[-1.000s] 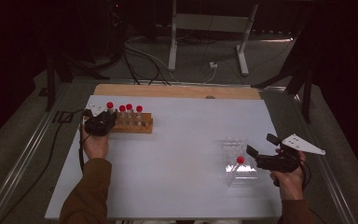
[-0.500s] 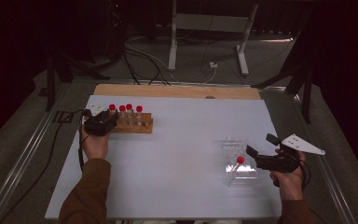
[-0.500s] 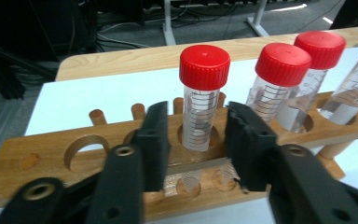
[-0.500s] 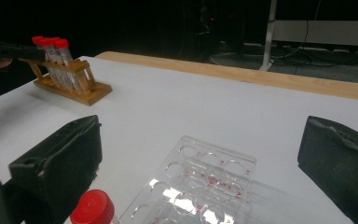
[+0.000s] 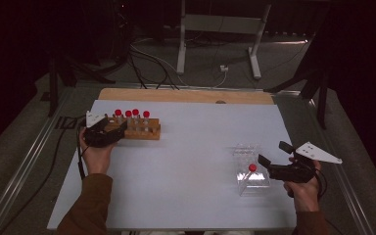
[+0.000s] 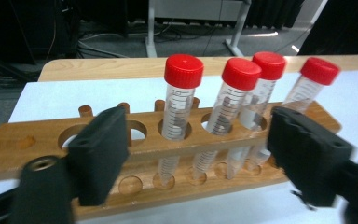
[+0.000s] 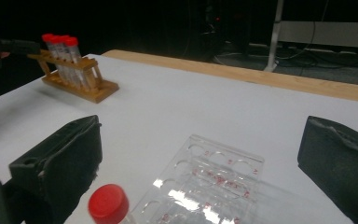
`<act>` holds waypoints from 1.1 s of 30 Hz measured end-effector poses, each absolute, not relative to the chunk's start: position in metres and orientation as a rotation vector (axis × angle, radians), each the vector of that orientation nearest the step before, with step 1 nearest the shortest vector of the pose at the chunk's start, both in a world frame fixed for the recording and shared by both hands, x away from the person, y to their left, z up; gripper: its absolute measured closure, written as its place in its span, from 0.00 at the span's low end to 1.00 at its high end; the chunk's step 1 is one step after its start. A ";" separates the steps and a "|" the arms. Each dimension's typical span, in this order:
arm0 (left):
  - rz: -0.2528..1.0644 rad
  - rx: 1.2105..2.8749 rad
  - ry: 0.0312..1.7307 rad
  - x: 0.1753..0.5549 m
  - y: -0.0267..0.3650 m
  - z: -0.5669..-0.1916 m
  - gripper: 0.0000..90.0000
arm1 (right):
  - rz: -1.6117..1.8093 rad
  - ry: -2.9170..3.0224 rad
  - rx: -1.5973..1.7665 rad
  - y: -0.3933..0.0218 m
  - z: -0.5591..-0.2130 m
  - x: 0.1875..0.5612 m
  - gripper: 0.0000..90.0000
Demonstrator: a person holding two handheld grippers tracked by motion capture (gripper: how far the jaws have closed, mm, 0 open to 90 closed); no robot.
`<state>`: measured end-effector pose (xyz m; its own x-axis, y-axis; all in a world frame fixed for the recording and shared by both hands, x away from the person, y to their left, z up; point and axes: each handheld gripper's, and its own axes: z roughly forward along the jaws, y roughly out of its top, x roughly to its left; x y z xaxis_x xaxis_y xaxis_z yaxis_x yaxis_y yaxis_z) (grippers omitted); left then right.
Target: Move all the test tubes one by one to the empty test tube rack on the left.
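White table [image 5: 186,147], wooden rack [image 5: 144,131] at its far left, left gripper [image 6: 193,158] right in front, jaws just spreading open, four red-capped tubes [image 6: 179,107] standing between them, untouched.

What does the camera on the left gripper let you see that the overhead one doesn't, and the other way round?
Left gripper view alone: printed scale marks on the red-capped tubes and the empty holes in the wooden rack, framed by the left gripper, whose jaws have just been opening with nothing pressed between them.

High view alone: the right gripper, open beside a clear plastic rack holding one red-capped tube.

Both: four capped tubes standing in the wooden rack on the white table.
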<state>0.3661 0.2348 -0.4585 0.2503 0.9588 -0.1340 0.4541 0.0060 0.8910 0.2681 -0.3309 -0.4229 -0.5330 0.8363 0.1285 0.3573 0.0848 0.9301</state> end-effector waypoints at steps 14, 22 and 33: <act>0.672 1.601 1.253 0.333 0.231 -0.444 0.01 | 1.437 1.987 1.115 -0.321 -0.427 0.260 0.04; 0.658 1.615 1.178 0.312 0.220 -0.441 0.01 | 1.429 2.031 1.091 -0.317 -0.436 0.255 0.08; 0.630 1.603 1.150 0.302 0.211 -0.447 0.01 | 1.418 2.122 1.019 -0.305 -0.445 0.249 0.33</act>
<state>0.3020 0.2109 -0.4470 0.4068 0.9030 -0.1385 0.3691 -0.0238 0.9291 0.2491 -0.3045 -0.4447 -0.6591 0.7486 0.0720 0.3528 0.2232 0.9087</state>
